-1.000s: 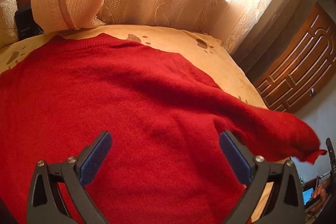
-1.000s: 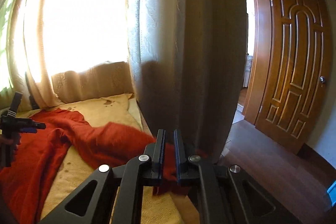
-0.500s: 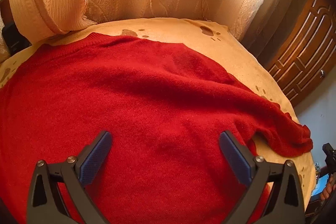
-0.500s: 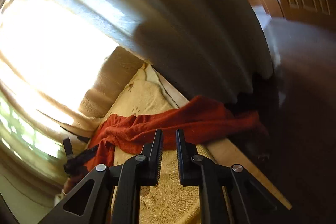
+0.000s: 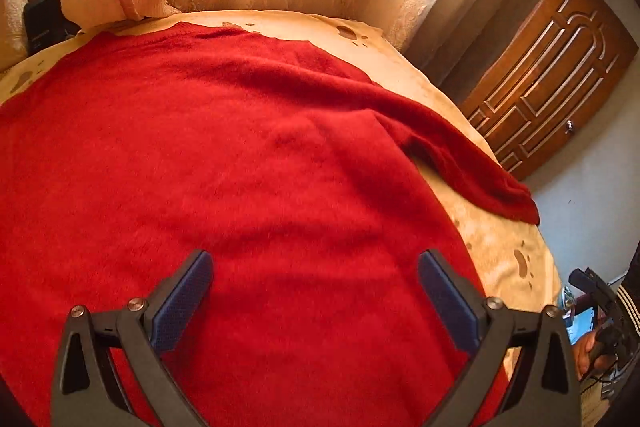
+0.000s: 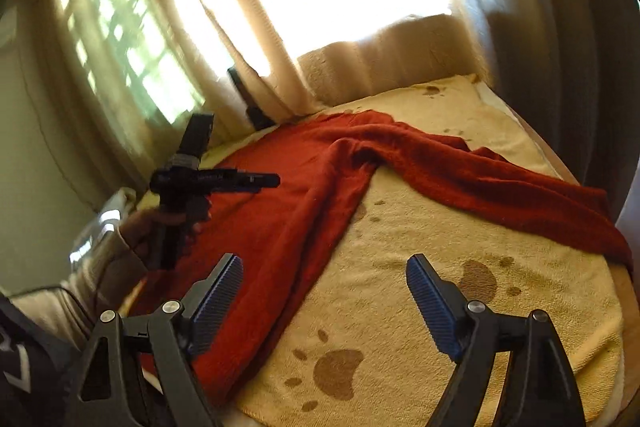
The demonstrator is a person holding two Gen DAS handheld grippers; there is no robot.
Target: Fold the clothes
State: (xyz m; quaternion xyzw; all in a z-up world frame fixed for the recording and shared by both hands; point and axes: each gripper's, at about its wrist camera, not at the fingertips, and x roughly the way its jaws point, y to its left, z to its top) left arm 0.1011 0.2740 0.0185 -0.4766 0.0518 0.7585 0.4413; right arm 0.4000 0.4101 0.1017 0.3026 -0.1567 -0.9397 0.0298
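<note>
bed (image 6: 560, 379) w/ tan paw-print blanket (image 6: 400, 327) – red sweater (image 5: 240, 167) spread flat on it, sleeve out.

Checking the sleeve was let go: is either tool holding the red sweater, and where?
Nothing is held. The right tool has just been opening, empty above the tan paw-print blanket; the left tool hovers open over the red knitted sweater.
</note>
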